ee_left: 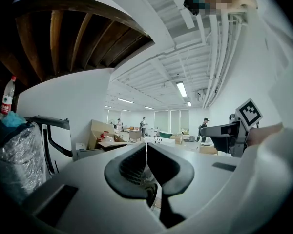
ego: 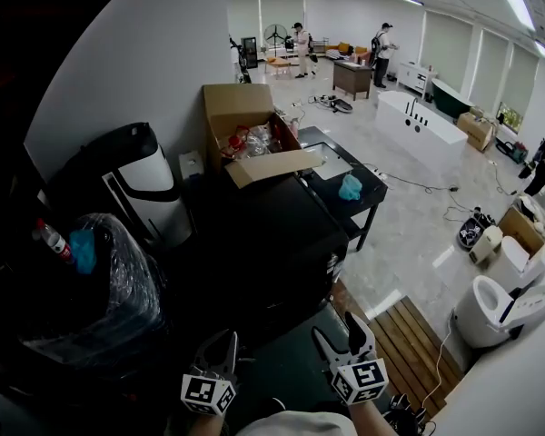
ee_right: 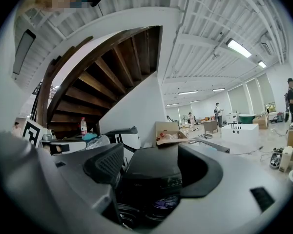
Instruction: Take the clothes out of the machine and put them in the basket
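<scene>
The black washing machine (ego: 263,234) stands right in front of me, seen from above in the head view. In the right gripper view its dark front (ee_right: 154,172) fills the gap between the jaws, and a bit of purple cloth (ee_right: 164,203) shows low down behind its round door. My right gripper (ego: 339,332) is open and empty, just short of the machine. My left gripper (ego: 220,345) hangs beside it at the lower left, and its pads (ee_left: 132,167) meet with nothing between them. I see no basket.
A plastic-wrapped black bundle (ego: 100,284) with a bottle (ego: 54,240) on top stands at the left. Behind it is a black-and-white appliance (ego: 138,184). An open cardboard box (ego: 254,134) and a dark table (ego: 345,184) lie beyond the machine. Wooden decking (ego: 418,343) and white toilets (ego: 500,307) are at the right.
</scene>
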Available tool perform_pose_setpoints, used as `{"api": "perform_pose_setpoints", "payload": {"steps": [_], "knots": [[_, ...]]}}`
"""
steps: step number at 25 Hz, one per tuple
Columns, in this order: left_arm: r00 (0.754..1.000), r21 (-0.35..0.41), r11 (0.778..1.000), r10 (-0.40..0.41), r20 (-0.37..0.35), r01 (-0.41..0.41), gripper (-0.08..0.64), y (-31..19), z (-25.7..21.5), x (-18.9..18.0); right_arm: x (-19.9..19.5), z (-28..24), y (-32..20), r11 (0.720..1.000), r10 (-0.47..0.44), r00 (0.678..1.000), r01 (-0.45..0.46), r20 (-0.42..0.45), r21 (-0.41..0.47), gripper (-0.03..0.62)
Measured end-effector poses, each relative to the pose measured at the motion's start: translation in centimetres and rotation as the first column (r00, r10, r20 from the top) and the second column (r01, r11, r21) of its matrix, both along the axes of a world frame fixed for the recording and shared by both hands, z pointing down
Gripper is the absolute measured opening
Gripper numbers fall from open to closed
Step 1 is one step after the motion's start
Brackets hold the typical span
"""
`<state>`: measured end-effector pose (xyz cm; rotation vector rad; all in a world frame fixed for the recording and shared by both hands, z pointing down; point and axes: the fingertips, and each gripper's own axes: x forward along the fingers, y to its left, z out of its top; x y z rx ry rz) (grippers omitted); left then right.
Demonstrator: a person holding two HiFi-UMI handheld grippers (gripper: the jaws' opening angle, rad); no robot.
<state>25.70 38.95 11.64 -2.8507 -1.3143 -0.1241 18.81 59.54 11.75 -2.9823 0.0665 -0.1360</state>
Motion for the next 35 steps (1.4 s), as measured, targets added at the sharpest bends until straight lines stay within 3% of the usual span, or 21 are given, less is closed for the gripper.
{"api": "perform_pose_setpoints", "payload": {"steps": [13,27,35], "knots": [[0.995,-0.005,0.995,-0.096,0.014,0.096,0.021,3.8,-0.5,-1.8,1.2,-0.7,3.5,0.992,-0.125,0.992,0.125,0.002,-0.008,0.333],[0.971,-0.02,0.97,-0.24,0.005,0.24,0.021,11.3,-0.7,-7.1,-1.1,-1.5,10.8,0.961,-0.277,0.961,0.277,-0.017,-0.015,0.331],[0.959,0.001,0.96,-0.282,-0.004,0.282,0.021,13.2,-0.9,-9.0,-2.0,-1.5,13.0,0.952,-0.304,0.952,0.304,-0.041,0.013,0.318]]}}
